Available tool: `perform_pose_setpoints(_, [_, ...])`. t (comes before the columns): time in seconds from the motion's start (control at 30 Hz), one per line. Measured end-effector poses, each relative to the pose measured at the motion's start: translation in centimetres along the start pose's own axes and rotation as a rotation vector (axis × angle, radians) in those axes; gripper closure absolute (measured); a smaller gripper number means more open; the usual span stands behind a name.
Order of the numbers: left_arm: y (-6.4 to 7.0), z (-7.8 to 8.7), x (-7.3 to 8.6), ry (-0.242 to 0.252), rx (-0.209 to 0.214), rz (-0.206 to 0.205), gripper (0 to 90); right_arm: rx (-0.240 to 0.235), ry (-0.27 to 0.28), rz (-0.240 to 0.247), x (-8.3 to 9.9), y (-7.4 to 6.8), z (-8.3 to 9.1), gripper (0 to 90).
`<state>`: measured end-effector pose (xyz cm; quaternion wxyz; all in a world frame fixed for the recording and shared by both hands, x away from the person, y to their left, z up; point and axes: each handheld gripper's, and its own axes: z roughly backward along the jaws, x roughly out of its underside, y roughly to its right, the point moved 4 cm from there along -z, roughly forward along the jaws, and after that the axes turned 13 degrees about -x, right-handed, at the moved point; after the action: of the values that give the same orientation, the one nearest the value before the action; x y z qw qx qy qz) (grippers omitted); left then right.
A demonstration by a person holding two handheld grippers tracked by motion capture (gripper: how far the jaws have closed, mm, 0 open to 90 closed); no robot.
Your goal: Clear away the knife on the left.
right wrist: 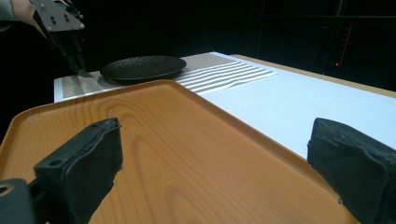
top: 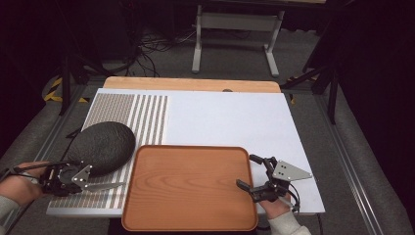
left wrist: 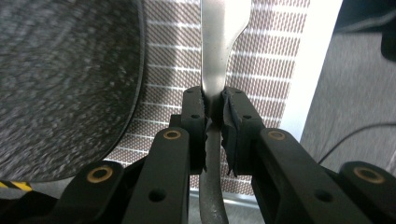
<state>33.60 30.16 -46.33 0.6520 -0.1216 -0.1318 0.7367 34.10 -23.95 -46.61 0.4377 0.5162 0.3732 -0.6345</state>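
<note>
White sheeting covers the table (top: 235, 122), with a striped mat at its left part, and nearest the person lies a wooden tray (top: 188, 188), bare of any tableware. Next in size, the dark plate (top: 102, 147) sits on the striped mat, just left of the tray and not yet on it. Smaller still, the metal utensil (top: 105, 186) lies low over the mat beside the plate, its handle pinched between the pressed-together jaws of the left gripper (left wrist: 214, 105); which kind of utensil it is I cannot tell. At the tray's right edge, the right gripper (top: 255, 175) hovers with jaws spread wide, holding nothing. Judging by this, the loading has barely begun: utensil grasped, plate untouched, tray waiting.
</note>
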Motion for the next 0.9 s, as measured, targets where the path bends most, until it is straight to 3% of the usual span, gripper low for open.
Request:
perform_pose_setpoints(0.3, [-0.5, 1.7, -0.7, 0.056, -0.003, 0.14, 80.0, 0.002, 0.006, 0.001, -0.1, 0.0, 0.1, 3.8])
perform_pose_setpoints(0.5, [-0.7, 3.1, -1.4, 0.12, 0.032, 0.246, 80.0, 0.003, 0.005, 0.0, -0.1, 0.0, 0.1, 3.8])
perform_pose_setpoints(0.77, [-0.7, 4.5, -2.6, 0.16, 0.068, 0.341, 80.0, 0.004, 0.008, -0.002, -0.1, 0.0, 0.2, 3.8])
perform_pose_setpoints(0.9, [-0.7, 5.2, -3.3, 0.206, 0.086, 0.397, 80.0, 0.004, 0.009, -0.001, -0.1, 0.0, 0.2, 3.8])
